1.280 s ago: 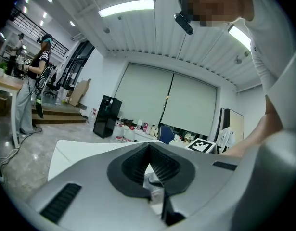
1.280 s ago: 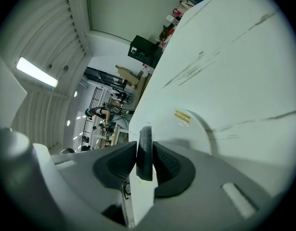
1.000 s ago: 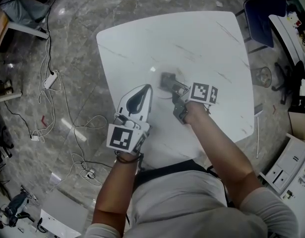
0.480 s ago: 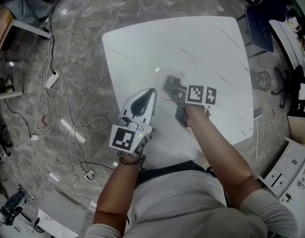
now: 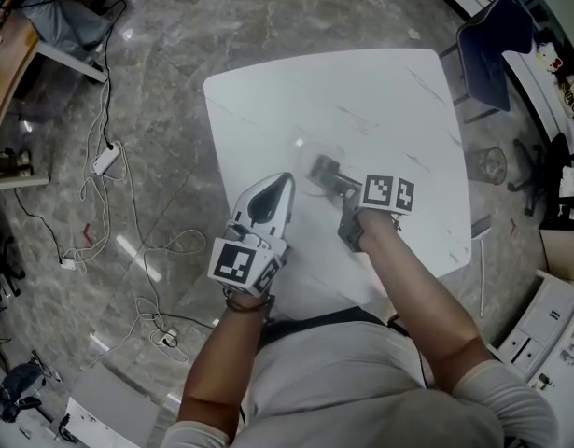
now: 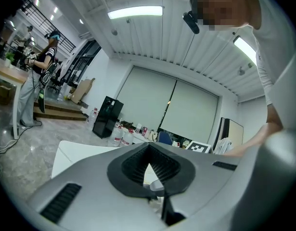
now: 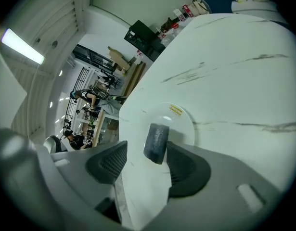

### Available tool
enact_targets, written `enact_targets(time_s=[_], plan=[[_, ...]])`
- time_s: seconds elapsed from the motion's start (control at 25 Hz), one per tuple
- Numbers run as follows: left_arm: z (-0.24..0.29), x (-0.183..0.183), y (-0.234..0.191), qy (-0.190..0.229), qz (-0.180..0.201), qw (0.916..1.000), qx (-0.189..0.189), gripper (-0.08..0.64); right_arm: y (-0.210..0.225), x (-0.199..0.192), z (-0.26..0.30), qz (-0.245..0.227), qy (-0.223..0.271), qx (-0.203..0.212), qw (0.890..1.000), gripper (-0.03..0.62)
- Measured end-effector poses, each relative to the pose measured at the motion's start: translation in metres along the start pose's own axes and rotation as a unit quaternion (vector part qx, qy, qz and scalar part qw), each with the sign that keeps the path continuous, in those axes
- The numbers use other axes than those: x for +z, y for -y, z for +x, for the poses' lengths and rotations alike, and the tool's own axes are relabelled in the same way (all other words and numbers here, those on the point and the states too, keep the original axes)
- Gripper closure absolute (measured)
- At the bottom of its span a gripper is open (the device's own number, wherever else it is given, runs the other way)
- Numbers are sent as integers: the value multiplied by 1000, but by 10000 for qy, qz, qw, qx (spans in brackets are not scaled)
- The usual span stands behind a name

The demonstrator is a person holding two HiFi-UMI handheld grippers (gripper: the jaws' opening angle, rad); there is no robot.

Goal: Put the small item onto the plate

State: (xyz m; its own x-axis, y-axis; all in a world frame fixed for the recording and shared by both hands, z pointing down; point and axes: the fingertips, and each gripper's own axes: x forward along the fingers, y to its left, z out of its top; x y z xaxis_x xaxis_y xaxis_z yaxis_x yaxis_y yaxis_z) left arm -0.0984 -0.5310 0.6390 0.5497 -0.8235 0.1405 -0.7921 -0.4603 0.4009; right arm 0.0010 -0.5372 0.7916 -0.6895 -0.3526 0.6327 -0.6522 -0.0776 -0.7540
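Closest in, two bare arms (image 5: 210,367), one gripper in each hand. On the left, the left gripper (image 5: 279,181), over the near side of the white table (image 5: 399,101), jaws shut together, tips touching.

A little farther on, to the right, the right gripper (image 7: 147,150), jaws opening wide. Between them, the small dark grey block (image 7: 156,139), standing up, close against one pad, with a clear gap to the other pad. Not squeezed.

Under the block, the clear plate (image 7: 185,123), round and see-through, flat on the table near its middle. Block on the near part of the plate. On the far side of the plate, a small yellow sticker (image 7: 175,109).

Beyond the plate, more white table top with thin grey streaks.

Past the table's far right corner, a blue chair (image 5: 487,28). All around, grey stone floor (image 5: 165,63), with white cables (image 5: 105,157) lying off to the left.
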Motion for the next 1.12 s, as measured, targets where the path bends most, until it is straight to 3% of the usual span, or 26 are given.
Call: enact_targets(time_s=[0.24,0.4,0.52,0.6,0.68,0.76,0.88,1.0,1.12], plan=[[-5,20,19,106,62,9999,35,554,-31,7,-30,-154,181,326,9992,368],[-10,36,37,215,177,9996,13,554,-67,9,-59,-686,292,576,9956,371],[-15,51,57,285,269,9992,11,554,-92,9,-90,-1165,431,763,9893,411],[-19,64,70,333,314,9989,17,554,-116,12,-116,-1397,652,1089,9820,475],[-24,80,88,357,329,9988,40,554,-144,15,-149,-1667,972,1565,9686,515],[-31,96,109,397,385,9984,76,554,-174,15,-185,-2162,1231,1953,9487,563],[-43,122,139,515,594,9969,106,554,-212,13,-235,-2881,1603,2368,9139,584],[-55,147,170,621,872,9942,109,554,-244,10,-283,-3284,1990,2822,8791,589],[-67,171,199,737,892,9932,163,554,-264,-1,-319,-3779,2101,2937,8525,591]])
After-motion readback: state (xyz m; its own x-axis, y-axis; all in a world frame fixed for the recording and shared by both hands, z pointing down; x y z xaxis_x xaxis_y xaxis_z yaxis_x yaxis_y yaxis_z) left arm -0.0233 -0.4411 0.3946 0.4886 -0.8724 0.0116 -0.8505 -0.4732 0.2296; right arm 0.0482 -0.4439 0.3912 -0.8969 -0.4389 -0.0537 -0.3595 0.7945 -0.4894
